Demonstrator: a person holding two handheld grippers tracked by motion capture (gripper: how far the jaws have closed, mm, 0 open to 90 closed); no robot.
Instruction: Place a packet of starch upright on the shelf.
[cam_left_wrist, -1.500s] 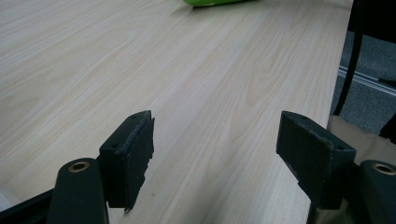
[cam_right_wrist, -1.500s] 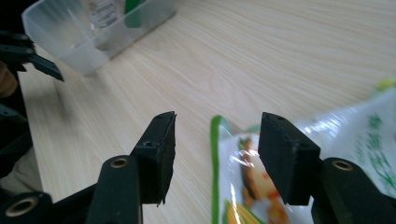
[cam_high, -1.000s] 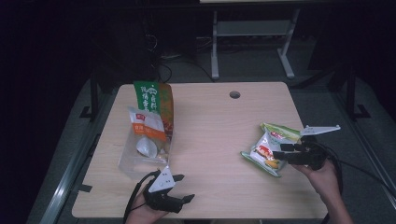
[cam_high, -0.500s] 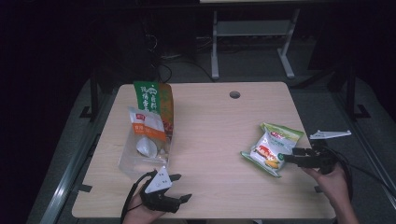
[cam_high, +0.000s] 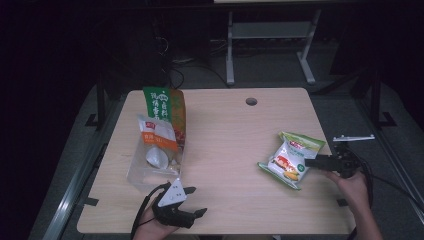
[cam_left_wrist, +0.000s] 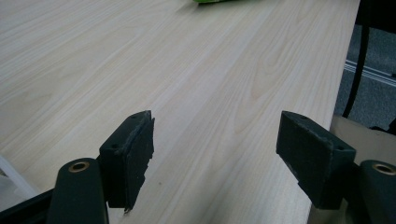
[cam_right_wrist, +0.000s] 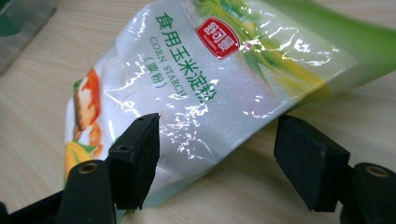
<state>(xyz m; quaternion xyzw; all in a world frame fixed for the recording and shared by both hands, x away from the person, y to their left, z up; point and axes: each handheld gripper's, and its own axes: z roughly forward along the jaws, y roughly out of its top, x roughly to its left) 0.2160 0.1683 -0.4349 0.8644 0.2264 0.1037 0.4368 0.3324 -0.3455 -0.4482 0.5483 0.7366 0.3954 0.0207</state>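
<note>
A corn starch bag (cam_high: 290, 159), clear and green with a red logo, lies on the right side of the wooden table (cam_high: 230, 135). My right gripper (cam_high: 311, 162) sits at the bag's right edge, low over the table. Its jaws have just been opening. In the right gripper view they stand wide at my right gripper (cam_right_wrist: 217, 158), with the corn starch bag's (cam_right_wrist: 196, 84) near edge reaching between them, and neither pad presses on it. My left gripper (cam_high: 196, 201) rests at the front left edge, and the left gripper view has my left gripper (cam_left_wrist: 215, 154) open over bare wood.
A tall green bag (cam_high: 165, 107) stands at the back left, with a clear packet (cam_high: 156, 155) with an orange label lying in front of it. A cable hole (cam_high: 251, 101) marks the table's far middle. A metal stand (cam_high: 270, 35) is on the floor behind.
My right gripper has drawn back to the right and sunk, its jaws spreading off the corn starch bag, which stays on the table. The left gripper has kept still.
</note>
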